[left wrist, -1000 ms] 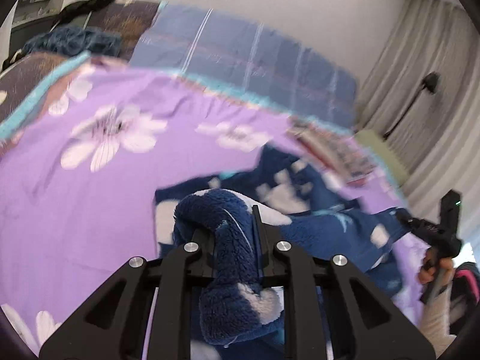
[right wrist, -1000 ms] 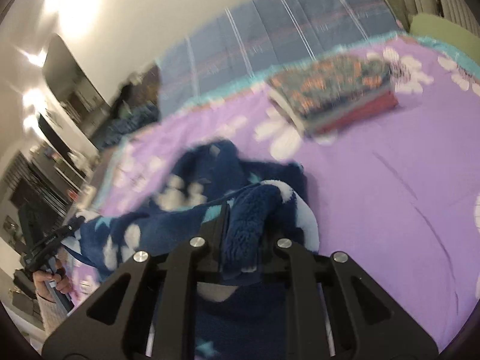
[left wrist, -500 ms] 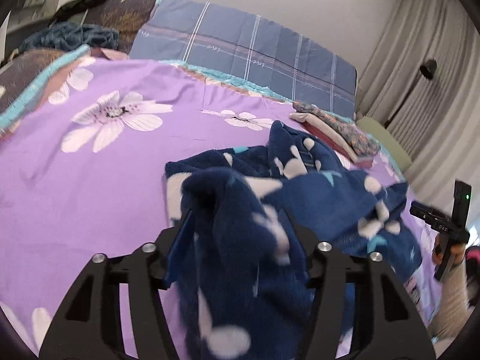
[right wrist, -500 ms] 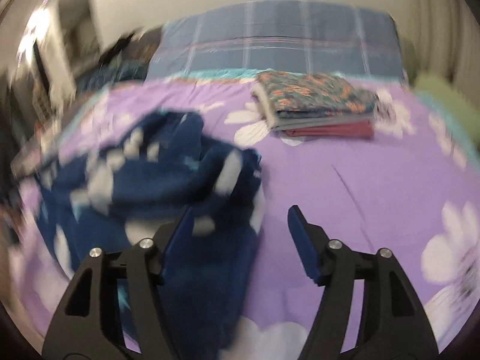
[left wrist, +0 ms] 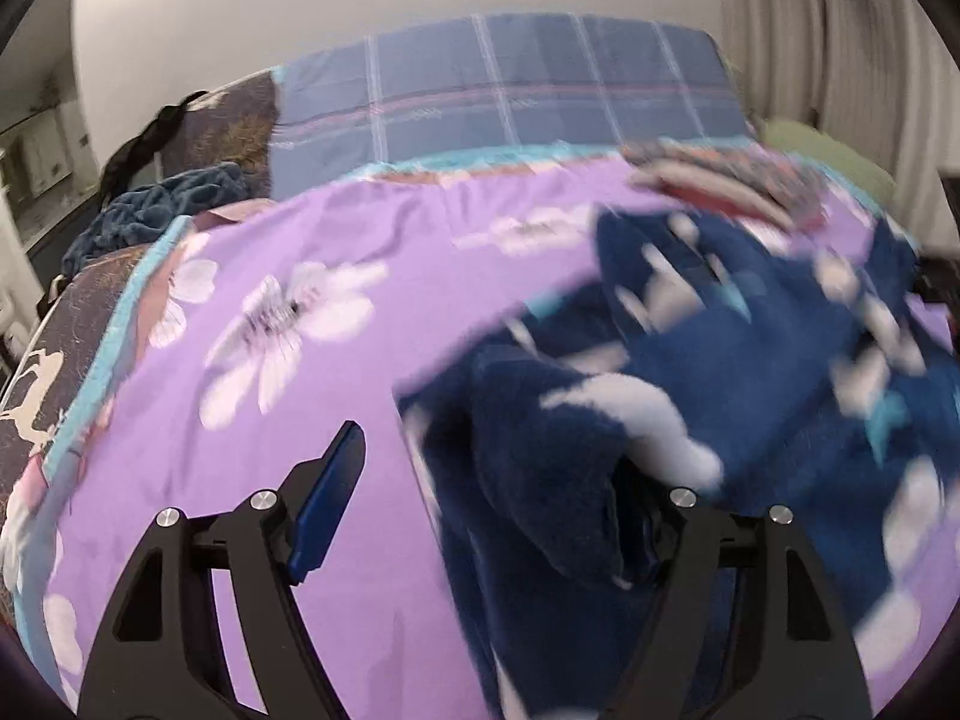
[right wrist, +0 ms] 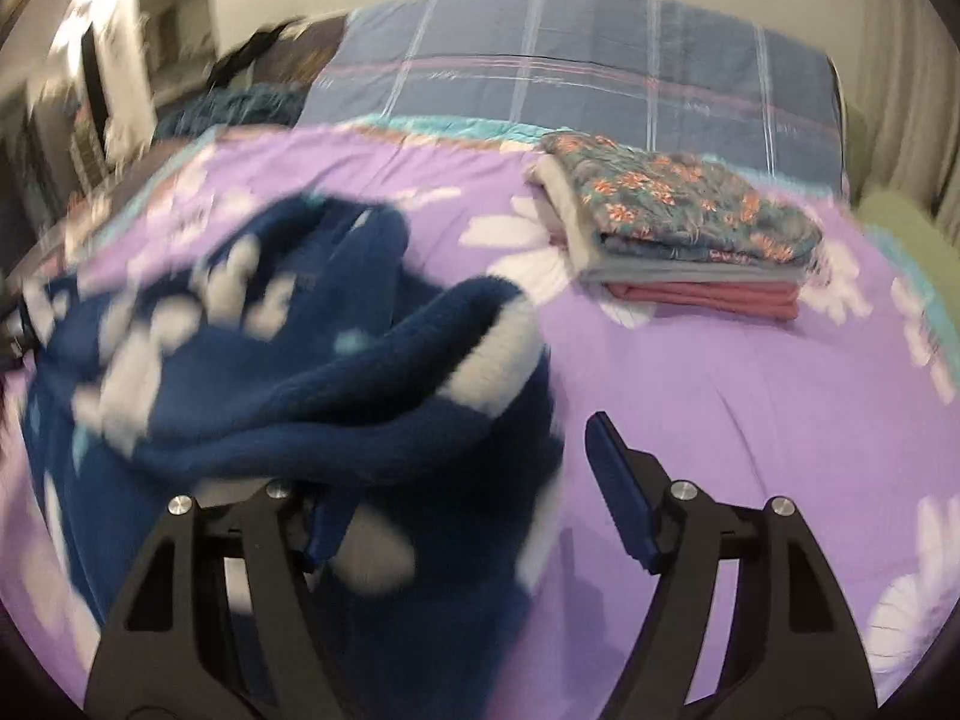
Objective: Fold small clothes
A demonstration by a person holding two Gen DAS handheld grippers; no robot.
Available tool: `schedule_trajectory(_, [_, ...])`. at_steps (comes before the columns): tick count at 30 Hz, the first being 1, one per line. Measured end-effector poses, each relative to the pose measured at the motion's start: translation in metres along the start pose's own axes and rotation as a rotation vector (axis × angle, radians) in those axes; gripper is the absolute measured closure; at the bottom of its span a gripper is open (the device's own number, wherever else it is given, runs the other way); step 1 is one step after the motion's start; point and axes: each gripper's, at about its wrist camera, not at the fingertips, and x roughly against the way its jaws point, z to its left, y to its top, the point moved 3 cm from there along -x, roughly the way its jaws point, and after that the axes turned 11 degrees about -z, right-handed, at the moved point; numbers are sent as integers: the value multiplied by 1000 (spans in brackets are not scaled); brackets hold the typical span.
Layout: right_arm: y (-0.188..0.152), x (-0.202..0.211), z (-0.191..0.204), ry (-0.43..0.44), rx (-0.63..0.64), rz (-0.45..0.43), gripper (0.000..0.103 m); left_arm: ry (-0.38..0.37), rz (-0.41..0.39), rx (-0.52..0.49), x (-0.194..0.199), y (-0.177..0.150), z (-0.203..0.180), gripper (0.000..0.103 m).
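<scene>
A fluffy navy garment with white spots [left wrist: 690,360] lies crumpled on the purple flowered bedspread [left wrist: 336,228]. My left gripper [left wrist: 498,474] is open; part of the garment drapes over its right finger and hides the tip. In the right wrist view the same garment [right wrist: 270,372] lies at the left and drapes over the left finger of my right gripper [right wrist: 468,480], which is open. The image is blurred by motion.
A stack of folded clothes [right wrist: 684,240], floral on top and pink below, sits at the far right of the bed. A blue plaid pillow [right wrist: 570,78] lies along the head. A dark teal blanket [left wrist: 150,210] is heaped at the far left. Curtains [left wrist: 840,30] hang at the right.
Both grippers were shut on the navy garment a second ago. Both have opened and let it go; it has dropped onto the bedspread, still draped over one finger of each.
</scene>
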Motion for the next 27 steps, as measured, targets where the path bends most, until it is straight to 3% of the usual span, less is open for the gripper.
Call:
schedule_trajectory(3, [4,-12,-12,18,-109,36,31,21,-70,128,-3,28,24,28])
schedule_trajectory(5, [2,-14,-16,27,-122,45,31,-38,-130,227,5,44,40,23])
schedule_trajectory(7, [-1,-11,-18,43,-122,49,31,-104,-147,257,10,45,48,16])
schedule_trajectory(14, [4,-22,-28,155,-200,87,34,-245,72,333,-39,1,48,16])
schedule_trajectory(17, [7,-33,-28,202,-242,117,41,-271,120,347,-63,-6,43,16])
schedule_trajectory(19, [8,-39,-29,232,-271,136,56,-298,137,352,-79,-5,41,17])
schedule_trajectory(20, [9,-42,-29,245,-285,142,63,-318,145,360,-86,-4,40,35])
schedule_trajectory(21, [10,-42,-29,247,-298,139,78,-364,153,369,-93,-2,37,53])
schedule_trajectory(22, [11,-41,-30,245,-308,132,82,-385,160,375,-96,0,35,95])
schedule_trajectory(24, [15,-29,-32,244,-328,84,86,-343,145,387,-97,7,36,94])
schedule_trajectory(27, [26,-3,-33,281,-352,-14,91,-347,20,417,-74,23,40,94])
